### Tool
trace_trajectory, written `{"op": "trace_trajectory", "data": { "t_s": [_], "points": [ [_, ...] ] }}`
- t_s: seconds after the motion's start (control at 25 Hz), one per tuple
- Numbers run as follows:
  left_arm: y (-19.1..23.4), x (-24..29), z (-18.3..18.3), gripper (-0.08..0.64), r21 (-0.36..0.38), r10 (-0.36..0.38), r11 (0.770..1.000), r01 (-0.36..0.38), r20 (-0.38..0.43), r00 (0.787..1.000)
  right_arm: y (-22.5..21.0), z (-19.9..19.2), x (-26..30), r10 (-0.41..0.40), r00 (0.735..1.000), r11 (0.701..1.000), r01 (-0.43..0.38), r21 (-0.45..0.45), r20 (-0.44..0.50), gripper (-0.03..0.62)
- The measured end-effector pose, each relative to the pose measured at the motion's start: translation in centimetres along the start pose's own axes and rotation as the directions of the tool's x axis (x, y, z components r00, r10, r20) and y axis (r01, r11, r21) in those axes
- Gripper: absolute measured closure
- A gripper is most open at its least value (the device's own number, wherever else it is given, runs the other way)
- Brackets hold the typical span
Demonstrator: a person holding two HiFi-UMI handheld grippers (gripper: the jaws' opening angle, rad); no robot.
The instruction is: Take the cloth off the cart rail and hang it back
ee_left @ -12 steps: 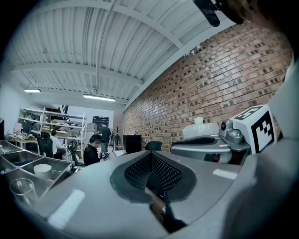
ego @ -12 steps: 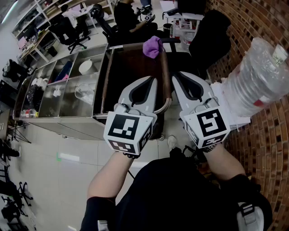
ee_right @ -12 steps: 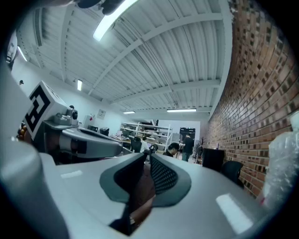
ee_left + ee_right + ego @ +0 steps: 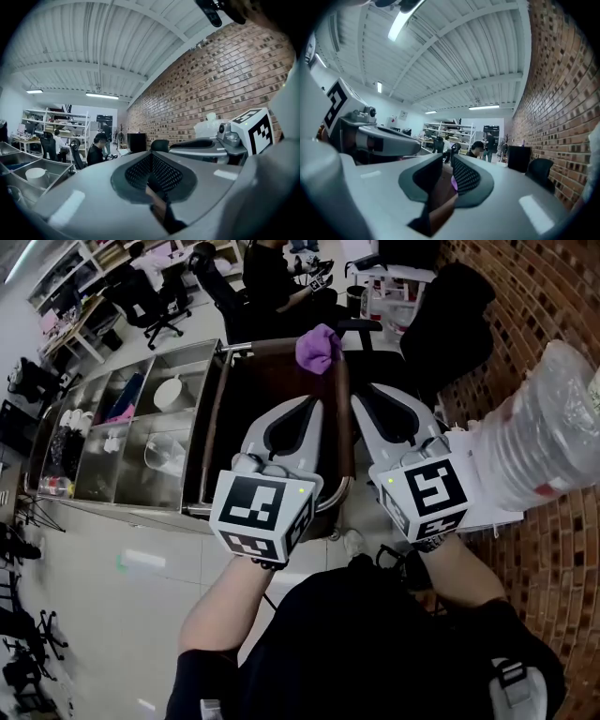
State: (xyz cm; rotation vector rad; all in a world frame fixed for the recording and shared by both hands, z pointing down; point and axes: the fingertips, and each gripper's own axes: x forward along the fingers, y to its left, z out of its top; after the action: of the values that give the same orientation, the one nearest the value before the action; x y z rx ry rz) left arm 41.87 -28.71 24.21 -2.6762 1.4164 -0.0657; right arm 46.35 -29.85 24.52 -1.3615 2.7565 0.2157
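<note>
Just ahead of both grippers' tips, the purple cloth sits bunched on the far end of the brown cart rail. It is draped over the bar, and neither tool touches it. The left gripper points forward over the dark well of the cart, just to the left of the rail's side bar. Its mesh pads meet at the tips with nothing pinched between them, and a strip of brown shows through the hollow behind the tips. The right gripper lies on the other side of that bar, close beside the left one and aimed the same way, with its jaws a little apart. In the right gripper view, the slot between them frames the brown rail and a sliver of the purple cloth beyond, yet the pads press on nothing. To the left of the left gripper, steel bins adjoin the cart, and one of them holds a white bowl. To the right of the right gripper, a large clear plastic bottle stands against a brick wall. Well beyond the cloth, a person sits near a black office chair.
</note>
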Motion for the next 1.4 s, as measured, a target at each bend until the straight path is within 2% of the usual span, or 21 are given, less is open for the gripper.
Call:
{"op": "trace_trajectory", "data": {
  "t_s": [0.48,0.76,1.16,1.4],
  "points": [
    [5.1,9.1,-4.7,0.563,-0.028,0.061,0.998,-0.063,-0.055,0.997,-6.7,-6.0,8.8,0.065,0.997,0.997,-0.063,0.04,-0.05,0.518],
    [9.1,14.8,-9.6,0.563,-0.066,0.103,0.992,-0.11,-0.102,0.989,-10.5,-12.6,15.4,0.108,0.988,0.993,-0.102,0.062,-0.106,0.49],
    [12.6,18.7,-13.3,0.563,-0.098,0.153,0.981,-0.17,-0.155,0.976,-12.6,-18.3,21.6,0.174,0.969,0.982,-0.159,0.099,-0.176,0.475],
    [14.5,19.8,-14.7,0.563,-0.1,0.186,0.974,-0.205,-0.174,0.967,-13.0,-20.5,24.5,0.211,0.956,0.975,-0.191,0.113,-0.203,0.472]
  ]
}}
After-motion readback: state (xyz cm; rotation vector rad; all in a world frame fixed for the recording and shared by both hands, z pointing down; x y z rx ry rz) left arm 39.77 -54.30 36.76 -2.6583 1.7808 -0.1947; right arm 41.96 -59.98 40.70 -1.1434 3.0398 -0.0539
